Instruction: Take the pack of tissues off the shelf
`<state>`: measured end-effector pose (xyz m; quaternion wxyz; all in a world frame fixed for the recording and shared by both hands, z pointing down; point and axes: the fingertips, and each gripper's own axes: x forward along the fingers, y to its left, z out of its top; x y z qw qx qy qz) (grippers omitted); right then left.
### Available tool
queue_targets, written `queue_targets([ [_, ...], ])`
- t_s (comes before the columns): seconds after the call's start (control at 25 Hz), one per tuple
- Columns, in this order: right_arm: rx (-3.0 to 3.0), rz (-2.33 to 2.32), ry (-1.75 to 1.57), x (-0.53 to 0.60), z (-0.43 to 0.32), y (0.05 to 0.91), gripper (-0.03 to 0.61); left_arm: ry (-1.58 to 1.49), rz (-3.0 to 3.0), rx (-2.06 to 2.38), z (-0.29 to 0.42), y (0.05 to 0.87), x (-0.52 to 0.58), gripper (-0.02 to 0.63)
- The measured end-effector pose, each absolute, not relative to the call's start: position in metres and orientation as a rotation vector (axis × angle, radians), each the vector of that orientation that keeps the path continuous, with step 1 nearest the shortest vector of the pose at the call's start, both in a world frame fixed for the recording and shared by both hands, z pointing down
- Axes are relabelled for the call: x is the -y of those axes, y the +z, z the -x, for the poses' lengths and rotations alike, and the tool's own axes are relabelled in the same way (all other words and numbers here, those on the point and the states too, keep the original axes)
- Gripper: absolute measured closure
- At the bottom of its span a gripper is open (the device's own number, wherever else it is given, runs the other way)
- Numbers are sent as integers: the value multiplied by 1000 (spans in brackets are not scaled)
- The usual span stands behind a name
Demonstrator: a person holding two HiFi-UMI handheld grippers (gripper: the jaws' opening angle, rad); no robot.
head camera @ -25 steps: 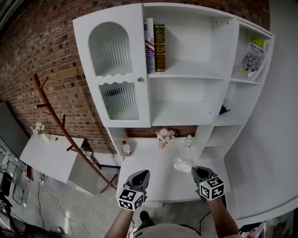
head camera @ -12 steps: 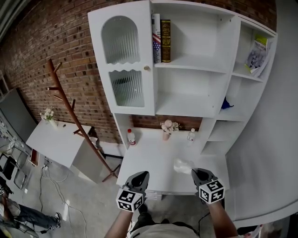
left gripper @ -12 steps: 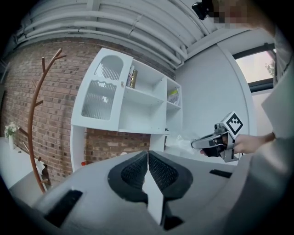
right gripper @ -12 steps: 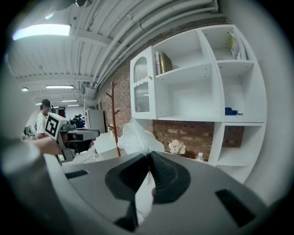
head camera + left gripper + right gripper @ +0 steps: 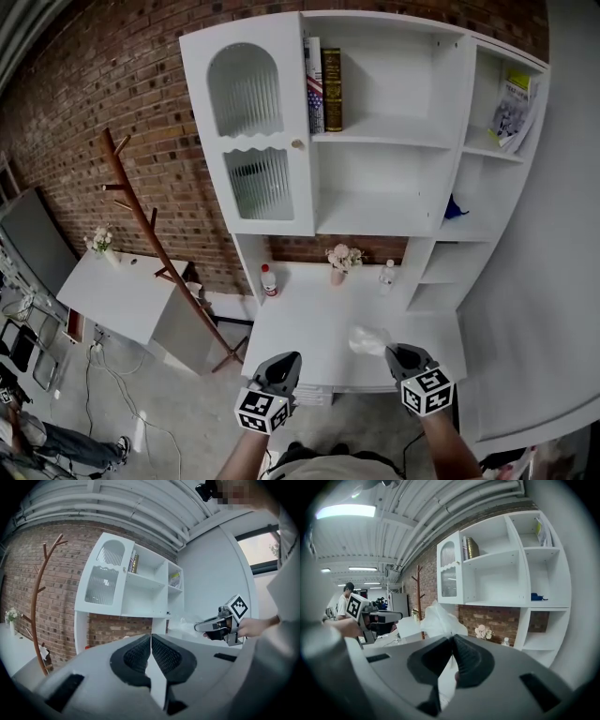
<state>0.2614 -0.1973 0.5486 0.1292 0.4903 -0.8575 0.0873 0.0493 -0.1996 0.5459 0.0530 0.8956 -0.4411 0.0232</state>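
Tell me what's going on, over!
Left tongs shut, empty. Right tongs shut on pack of tissues. Pack off the shelf, over the desk. Nothing in the way.

Wall: red brick, seen at the back.
Coat rack: brown wood, stood before the brick.
Books: two, stood upright beside an arched ribbed-glass door.
Desk: a flower vase is flanked by a red-capped bottle and a clear bottle.
Side table: white, topped with small flowers.
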Motion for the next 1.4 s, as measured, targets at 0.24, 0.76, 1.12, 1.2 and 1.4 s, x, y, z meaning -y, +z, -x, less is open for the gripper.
queue_targets([
  [0.24,2490,-1468,249,194,-249,545,549,69,-2747,1305,-38,542,197,586],
  [0.76,2480,-1577,247,185,-238,541,549,33,-2762,1266,-15,537,206,586],
  [1.12,2493,-1607,239,186,-237,530,549,14,-2767,1253,-16,534,213,586],
  [1.2,2497,-1609,248,186,-235,530,549,12,-2765,1253,-16,533,214,586],
  [1.4,2499,-1608,256,187,-232,532,549,11,-2763,1247,-16,534,214,586],
])
